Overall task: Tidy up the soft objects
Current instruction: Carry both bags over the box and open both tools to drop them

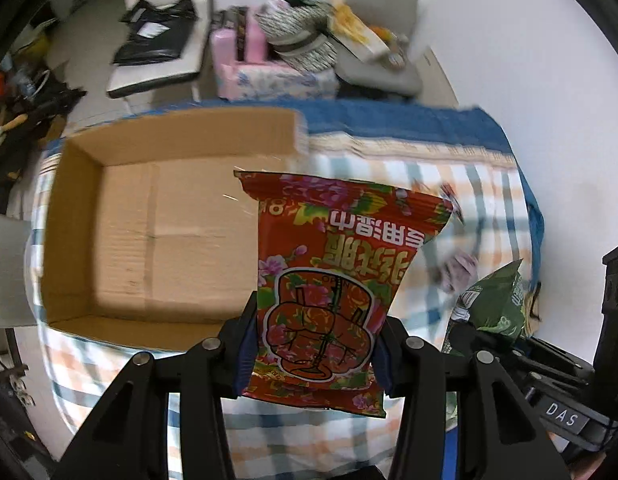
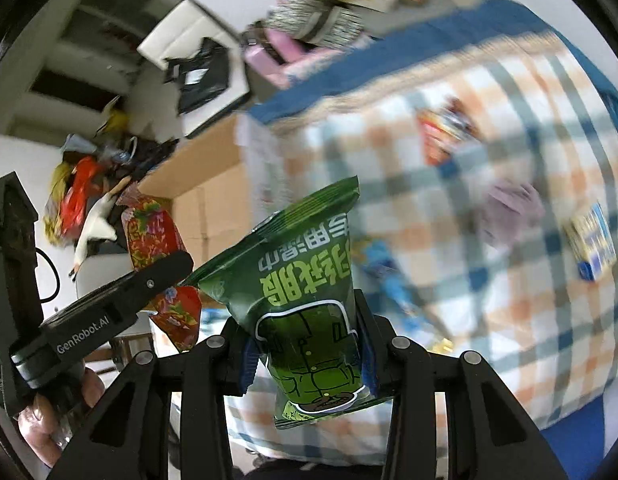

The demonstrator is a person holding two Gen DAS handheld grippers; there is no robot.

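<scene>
Left gripper (image 1: 315, 344): clamped on red wipes pack (image 1: 333, 276), held above the counter (image 1: 469, 184). Right gripper (image 2: 309, 356): clamped on green wipes pack (image 2: 305, 292). Cardboard box (image 1: 69, 216): open, at 10 o'clock of red pack. Step: carrying. Next: likely lower the packs into the box.

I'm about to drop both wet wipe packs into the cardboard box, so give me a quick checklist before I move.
1. Left gripper clamped on red wipe pack: ok.
2. Right gripper clamped on green wipe pack: ok.
3. Cardboard box open, floor bare: ok.
4. Red pack fully over the box: not ok, it hangs at the right wall.
5. Green pack over the box: not ok.
6. Grip firmness: cannot tell.
</scene>
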